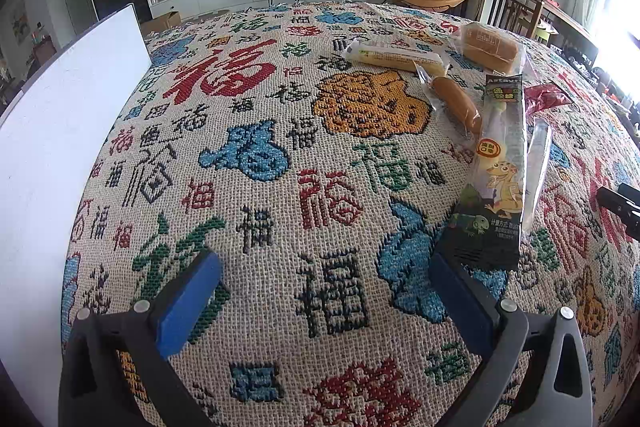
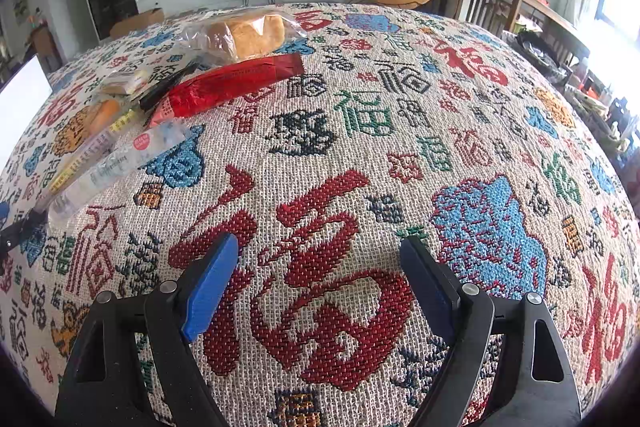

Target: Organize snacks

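Both tools are spread wide and hold nothing: the left gripper (image 1: 320,291) and the right gripper (image 2: 320,275). No snack is picked up yet. Next, reach for the dinosaur packet (image 1: 496,171), at the right of the left view. Its top reads "Astavi".

The left gripper (image 1: 324,275) hovers with its blue-padded fingers (image 1: 188,303) spread wide over the woven cloth (image 1: 280,155) covering the worktop. Toward the right edge lie a green-and-black snack packet (image 1: 496,179), touching a clear wrapped stick (image 1: 538,171), a wrapped sausage (image 1: 456,99), a yellow cake bar (image 1: 396,58) and bagged bread (image 1: 488,45). A white board (image 1: 60,131) stands along the left edge.
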Demonstrator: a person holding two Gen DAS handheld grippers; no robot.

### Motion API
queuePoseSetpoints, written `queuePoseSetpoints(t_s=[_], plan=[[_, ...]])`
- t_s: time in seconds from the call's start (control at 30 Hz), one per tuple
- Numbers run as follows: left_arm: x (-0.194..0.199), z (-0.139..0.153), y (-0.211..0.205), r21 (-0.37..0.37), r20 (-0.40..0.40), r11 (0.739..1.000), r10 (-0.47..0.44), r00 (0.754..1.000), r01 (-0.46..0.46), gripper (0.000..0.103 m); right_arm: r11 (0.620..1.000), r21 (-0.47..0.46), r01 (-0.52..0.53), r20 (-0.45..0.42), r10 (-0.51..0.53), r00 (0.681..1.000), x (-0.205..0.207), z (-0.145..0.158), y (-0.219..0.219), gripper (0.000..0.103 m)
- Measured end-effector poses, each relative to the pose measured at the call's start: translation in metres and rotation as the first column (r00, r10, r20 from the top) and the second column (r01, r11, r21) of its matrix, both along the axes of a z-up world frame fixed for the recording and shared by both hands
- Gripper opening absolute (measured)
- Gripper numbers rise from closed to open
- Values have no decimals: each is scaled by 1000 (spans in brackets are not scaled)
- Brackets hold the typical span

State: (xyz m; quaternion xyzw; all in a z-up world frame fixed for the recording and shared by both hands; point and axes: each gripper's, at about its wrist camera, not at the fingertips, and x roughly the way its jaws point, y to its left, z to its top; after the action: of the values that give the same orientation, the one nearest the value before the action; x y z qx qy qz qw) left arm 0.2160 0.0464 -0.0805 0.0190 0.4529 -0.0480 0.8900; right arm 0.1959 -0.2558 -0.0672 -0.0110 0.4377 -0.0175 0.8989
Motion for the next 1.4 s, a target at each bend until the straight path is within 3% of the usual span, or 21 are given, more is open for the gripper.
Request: queuePoseSetpoints(t_s=[1.23,1.33,1.4], plan=[[0,0,0,0,0,1000,0,1000,0,103,1000,29,7,-5,-7,1000,1,-1,-4,87],[0,0,0,2,0,1000,0,1000,0,103,999,35,17,-25,-16,1000,8,0,-2,90],[0,0,0,1,0,1000,0,1000,0,103,995,91,51,-87,-43,995,18,5,4,89]])
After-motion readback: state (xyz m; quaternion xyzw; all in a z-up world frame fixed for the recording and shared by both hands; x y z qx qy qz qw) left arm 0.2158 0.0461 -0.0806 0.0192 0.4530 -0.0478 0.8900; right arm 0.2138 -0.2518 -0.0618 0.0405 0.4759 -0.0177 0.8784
